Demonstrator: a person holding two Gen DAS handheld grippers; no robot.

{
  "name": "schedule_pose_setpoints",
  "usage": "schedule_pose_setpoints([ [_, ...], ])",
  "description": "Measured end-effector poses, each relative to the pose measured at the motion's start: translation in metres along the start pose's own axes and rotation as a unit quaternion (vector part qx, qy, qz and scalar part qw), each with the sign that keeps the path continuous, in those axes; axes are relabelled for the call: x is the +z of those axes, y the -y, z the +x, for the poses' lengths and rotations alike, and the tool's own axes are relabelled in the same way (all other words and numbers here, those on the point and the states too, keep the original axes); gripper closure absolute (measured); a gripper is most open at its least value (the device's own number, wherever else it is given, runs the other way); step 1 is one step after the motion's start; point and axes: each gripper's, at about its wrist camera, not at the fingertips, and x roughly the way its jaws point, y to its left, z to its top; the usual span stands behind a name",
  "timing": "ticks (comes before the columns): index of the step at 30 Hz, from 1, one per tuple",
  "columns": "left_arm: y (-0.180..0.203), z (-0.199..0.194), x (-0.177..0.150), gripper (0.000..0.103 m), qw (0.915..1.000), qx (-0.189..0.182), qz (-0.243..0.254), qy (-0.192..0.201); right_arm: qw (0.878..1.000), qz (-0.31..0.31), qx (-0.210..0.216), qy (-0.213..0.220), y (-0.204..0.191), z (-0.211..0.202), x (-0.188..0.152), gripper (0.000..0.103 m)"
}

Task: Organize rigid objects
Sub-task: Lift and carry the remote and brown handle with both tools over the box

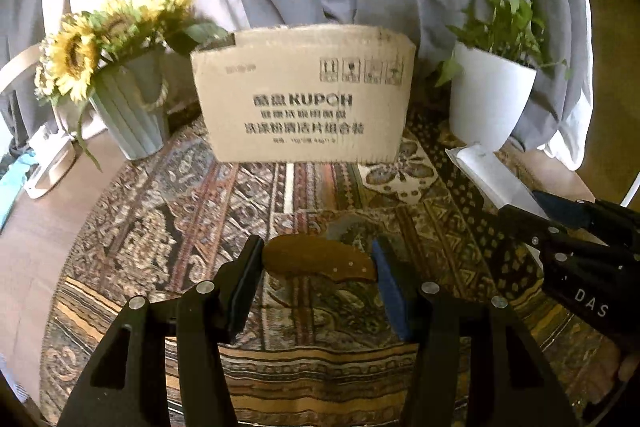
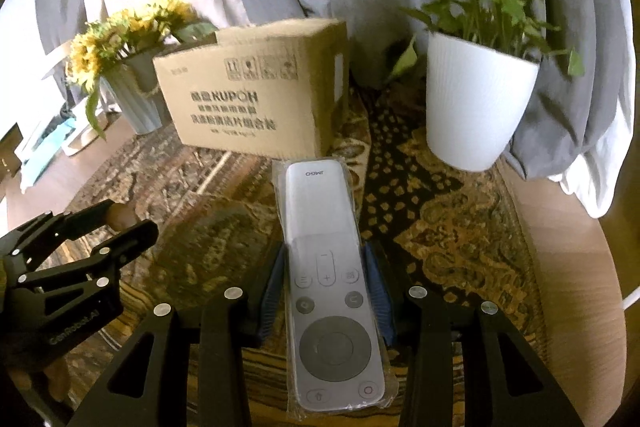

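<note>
My left gripper (image 1: 318, 261) is shut on a brown wooden piece (image 1: 304, 259) with rivets, which lies crosswise between the pads above the patterned cloth. My right gripper (image 2: 326, 261) is shut on a white remote (image 2: 320, 203) in clear plastic wrap, its far end pointing forward. The left wrist view shows the right gripper (image 1: 536, 205) at the right edge with the remote (image 1: 492, 179) sticking out of it. In the right wrist view, the left gripper (image 2: 128, 219) is at the left edge with the wooden piece (image 2: 120, 217) between its fingers. A cardboard box (image 1: 304, 99) stands behind, open at the top.
A round table with a patterned cloth (image 1: 160, 227) lies below both grippers. A grey pot of sunflowers (image 1: 128, 107) stands left of the box, a white pot with a green plant (image 2: 472, 107) right of it. Grey and white curtains hang behind.
</note>
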Motion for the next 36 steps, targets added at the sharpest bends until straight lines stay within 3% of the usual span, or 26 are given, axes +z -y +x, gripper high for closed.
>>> schedule_pose_setpoints([
  [15,-0.031,-0.042,0.029,0.049,0.9987,0.013,-0.002,0.049,0.999,-0.007,0.012,0.047,-0.035,-0.034,0.031,0.062],
  [36,-0.065,-0.06,0.09,0.049,0.9935,0.002,0.021,0.112,0.994,-0.014,0.016,0.106,-0.07,-0.05,0.089,0.062],
])
